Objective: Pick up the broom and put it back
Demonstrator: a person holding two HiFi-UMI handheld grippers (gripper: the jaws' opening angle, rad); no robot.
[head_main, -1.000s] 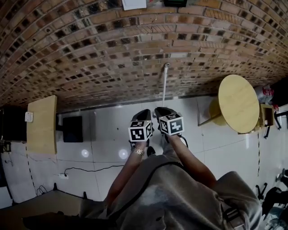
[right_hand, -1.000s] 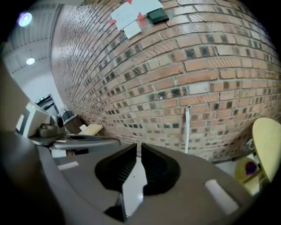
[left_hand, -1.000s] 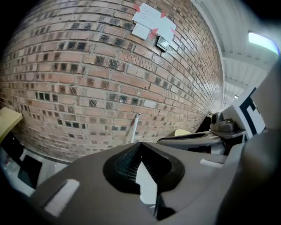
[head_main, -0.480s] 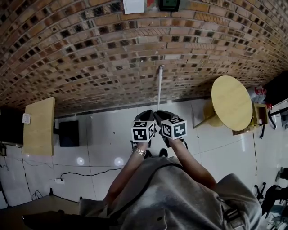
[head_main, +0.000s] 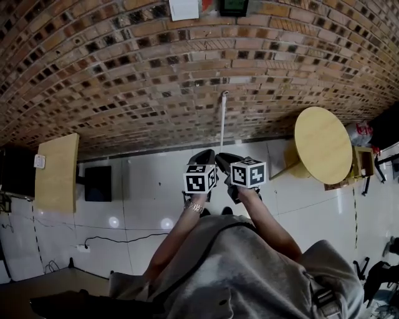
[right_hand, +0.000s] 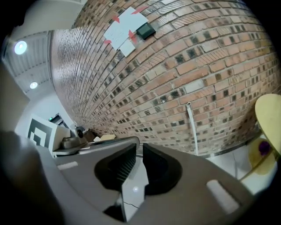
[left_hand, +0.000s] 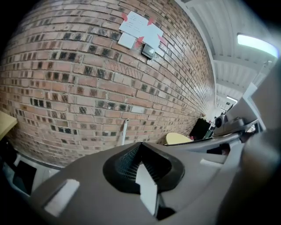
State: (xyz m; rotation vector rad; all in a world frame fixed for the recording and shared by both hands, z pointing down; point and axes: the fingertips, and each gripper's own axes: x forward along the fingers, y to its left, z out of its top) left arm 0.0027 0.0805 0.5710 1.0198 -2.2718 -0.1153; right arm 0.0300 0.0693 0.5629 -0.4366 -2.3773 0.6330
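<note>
The broom shows as a thin white handle leaning upright against the brick wall; its head is hidden behind my grippers in the head view. The handle also appears in the left gripper view and the right gripper view, some way ahead of both. My left gripper is shut with nothing in it, its tips meeting. My right gripper sits close beside it, shut down to a thin slit, and holds nothing. Neither gripper touches the broom.
A round yellow table stands by the wall at the right. A wooden tabletop and a black box are at the left, with a cable on the white tiled floor. Papers hang on the brick wall.
Both grippers have lifted a little and drifted sideways, and the right one has rolled so that its marker cube sits further right. The broom handle has stayed against the wall.
</note>
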